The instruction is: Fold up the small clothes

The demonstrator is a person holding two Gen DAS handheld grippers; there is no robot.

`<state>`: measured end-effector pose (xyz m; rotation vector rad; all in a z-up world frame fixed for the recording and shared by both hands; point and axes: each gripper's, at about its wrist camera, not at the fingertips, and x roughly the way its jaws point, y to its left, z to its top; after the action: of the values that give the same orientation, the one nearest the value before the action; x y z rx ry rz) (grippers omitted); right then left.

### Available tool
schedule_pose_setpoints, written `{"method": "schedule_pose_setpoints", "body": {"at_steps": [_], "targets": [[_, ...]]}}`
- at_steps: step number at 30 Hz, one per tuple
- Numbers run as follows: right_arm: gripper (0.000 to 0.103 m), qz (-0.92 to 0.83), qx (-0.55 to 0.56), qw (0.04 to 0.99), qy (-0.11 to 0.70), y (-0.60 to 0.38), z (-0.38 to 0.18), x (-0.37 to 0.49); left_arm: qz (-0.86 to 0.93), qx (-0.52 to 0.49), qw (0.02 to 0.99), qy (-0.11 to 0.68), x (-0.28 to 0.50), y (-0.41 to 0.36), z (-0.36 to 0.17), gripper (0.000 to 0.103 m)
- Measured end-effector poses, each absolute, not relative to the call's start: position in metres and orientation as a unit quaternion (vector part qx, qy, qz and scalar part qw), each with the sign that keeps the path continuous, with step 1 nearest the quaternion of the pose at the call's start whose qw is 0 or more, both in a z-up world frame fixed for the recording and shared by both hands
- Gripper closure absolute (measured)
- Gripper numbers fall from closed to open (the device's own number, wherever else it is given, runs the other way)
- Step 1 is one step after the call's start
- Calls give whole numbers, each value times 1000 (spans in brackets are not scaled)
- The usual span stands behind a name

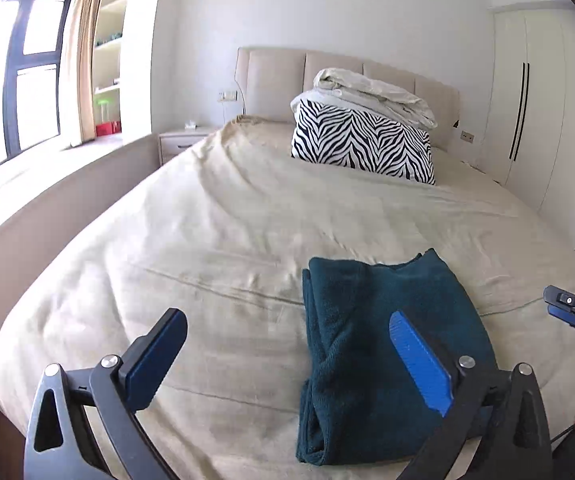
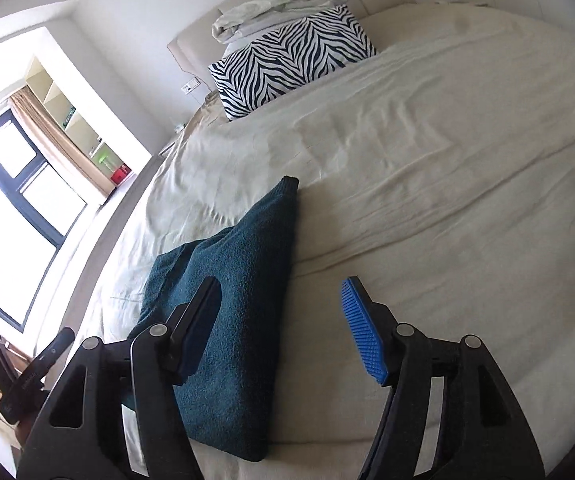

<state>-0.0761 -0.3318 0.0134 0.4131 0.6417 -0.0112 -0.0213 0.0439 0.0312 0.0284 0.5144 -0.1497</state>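
Observation:
A dark teal garment (image 1: 367, 300) lies folded in a rough rectangle on the beige bed sheet (image 1: 215, 240), near the bed's foot. My left gripper (image 1: 287, 320) is open wide, its blue right pad (image 1: 419, 364) in front of the garment and its left finger over bare sheet; nothing is gripped. In the right wrist view the same garment (image 2: 247, 260) lies to the left. My right gripper (image 2: 281, 284) is open, its left finger in front of the cloth, its blue pad (image 2: 363, 332) over the sheet. Each gripper shows at the edge of the other's view.
A zebra-striped pillow (image 1: 363, 144) with a folded white duvet (image 1: 371, 94) on top leans on the padded headboard (image 1: 275, 80). White wardrobe doors (image 1: 539, 120) stand at the right, a nightstand (image 1: 179, 142) and window (image 1: 31, 68) at the left.

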Motion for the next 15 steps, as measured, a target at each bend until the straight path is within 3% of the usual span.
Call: {"method": "schedule_pose_setpoints", "body": {"at_steps": [2, 4, 6, 10, 15], "targets": [[28, -20, 146, 951, 270, -317, 41, -96, -60, 51, 976, 202, -39, 33, 53, 0], [7, -35, 117, 969, 214, -302, 64, -113, -41, 62, 980, 182, -49, 27, 70, 0], [0, -50, 98, 981, 163, -292, 84, -131, -42, 57, 984, 166, -57, 25, 84, 0], [0, -48, 71, 986, 143, -280, 130, -157, -40, 57, 988, 137, -78, 22, 106, 0], [0, -36, 149, 972, 176, -289, 166, -174, -51, 67, 973, 214, -70, 18, 109, 0]]}}
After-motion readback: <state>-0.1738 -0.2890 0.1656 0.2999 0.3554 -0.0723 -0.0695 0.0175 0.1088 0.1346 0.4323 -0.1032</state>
